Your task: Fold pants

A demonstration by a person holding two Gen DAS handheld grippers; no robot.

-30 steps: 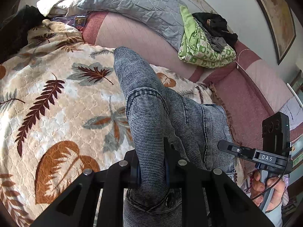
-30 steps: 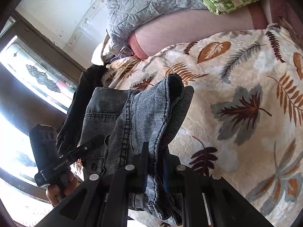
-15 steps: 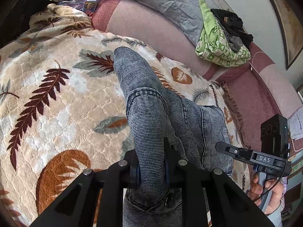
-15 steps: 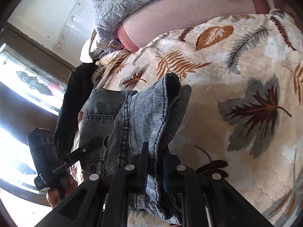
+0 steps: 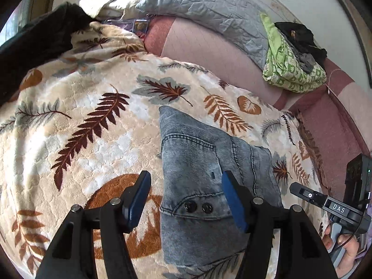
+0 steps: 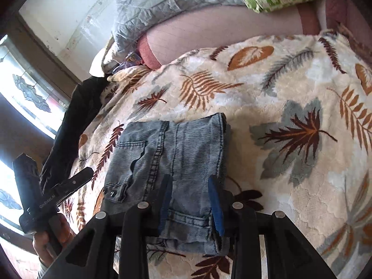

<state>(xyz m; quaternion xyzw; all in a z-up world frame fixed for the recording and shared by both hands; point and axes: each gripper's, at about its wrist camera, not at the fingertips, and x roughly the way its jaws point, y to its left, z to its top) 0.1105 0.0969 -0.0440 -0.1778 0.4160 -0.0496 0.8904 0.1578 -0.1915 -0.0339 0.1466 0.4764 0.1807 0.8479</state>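
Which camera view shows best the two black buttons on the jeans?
The left wrist view: the two black buttons face the camera between the open jaws. The right wrist view shows them small, at the left edge of the folded jeans.

Grey-blue denim pants (image 5: 200,181) on a cream blanket (image 5: 76,139) patterned with brown, rust and grey leaves

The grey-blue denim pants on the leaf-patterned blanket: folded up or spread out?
Folded. The grey-blue denim pants lie as a compact stacked bundle on the leaf-patterned blanket, layered edges visible along one side, no leg stretched out.
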